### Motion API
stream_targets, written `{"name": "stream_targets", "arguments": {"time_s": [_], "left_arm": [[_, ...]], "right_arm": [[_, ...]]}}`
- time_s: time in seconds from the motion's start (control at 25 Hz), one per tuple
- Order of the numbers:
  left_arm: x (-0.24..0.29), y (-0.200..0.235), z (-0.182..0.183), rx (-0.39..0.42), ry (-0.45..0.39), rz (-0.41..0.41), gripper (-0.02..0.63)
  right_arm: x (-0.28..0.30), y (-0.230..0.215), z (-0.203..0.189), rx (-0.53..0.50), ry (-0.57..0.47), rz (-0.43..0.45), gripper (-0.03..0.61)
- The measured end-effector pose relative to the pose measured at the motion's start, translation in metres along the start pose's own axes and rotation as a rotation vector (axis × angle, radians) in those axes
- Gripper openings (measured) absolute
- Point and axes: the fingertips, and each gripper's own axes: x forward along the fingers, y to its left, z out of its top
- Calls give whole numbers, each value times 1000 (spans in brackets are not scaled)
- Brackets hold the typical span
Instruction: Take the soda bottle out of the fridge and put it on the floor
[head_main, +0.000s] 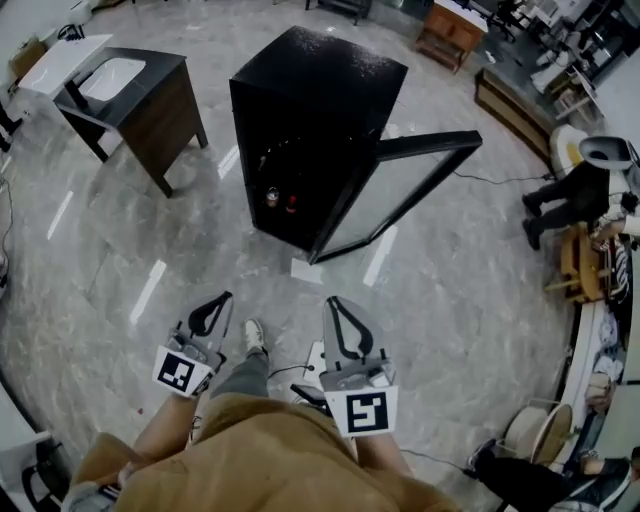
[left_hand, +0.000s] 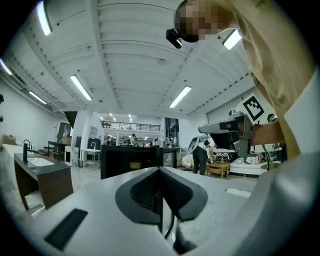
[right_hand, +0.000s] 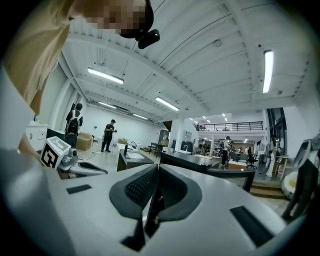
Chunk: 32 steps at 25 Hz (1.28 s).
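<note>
The grey marbled floor (head_main: 110, 250) fills the head view; a black fridge (head_main: 315, 100) stands on it at upper centre, its glass door (head_main: 400, 190) swung open toward the right of the frame; a dark wooden sink cabinet (head_main: 150, 105) stands at upper left, well apart from the fridge.

The right gripper (head_main: 337, 310) sits at lower centre and the left gripper (head_main: 218, 306) at lower left, both pointing up the frame toward the fridge and well short of it; in the left gripper view the left gripper (left_hand: 160, 172) has its fingers pressed together with nothing between them; in the right gripper view the right gripper (right_hand: 156, 170) shows the same, fingers pressed together and empty.

A sheet of paper (head_main: 306, 270) lies on the floor just below the open door.

Two small bottles (head_main: 271, 196) stand side by side inside the fridge, low in its open front; they are too small to tell which is the soda bottle.
</note>
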Motion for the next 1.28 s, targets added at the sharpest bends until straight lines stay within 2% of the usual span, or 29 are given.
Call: {"name": "stream_targets", "arguments": {"time_s": [0.24, 0.36, 0.48, 0.6, 0.84, 0.96, 1.28], "left_arm": [[26, 90, -2, -51, -32, 20, -5], [18, 127, -16, -86, -6, 51, -6], [19, 161, -36, -120, 7, 75, -6], [38, 158, -55, -161, -6, 37, -6], [55, 139, -52, -224, -94, -15, -5], [54, 135, -53, -213, -93, -18, -6], [67, 161, -57, -170, -53, 50, -6]], "right_arm": [[89, 20, 11, -51, 19, 2, 2], [115, 29, 8, -66, 56, -4, 2], [131, 33, 11, -123, 86, -3, 2], [134, 30, 15, -179, 114, -6, 2], [153, 34, 24, -206, 106, -22, 2], [160, 39, 20, -199, 105, -9, 2], [187, 25, -5, -135, 89, 43, 2]]}}
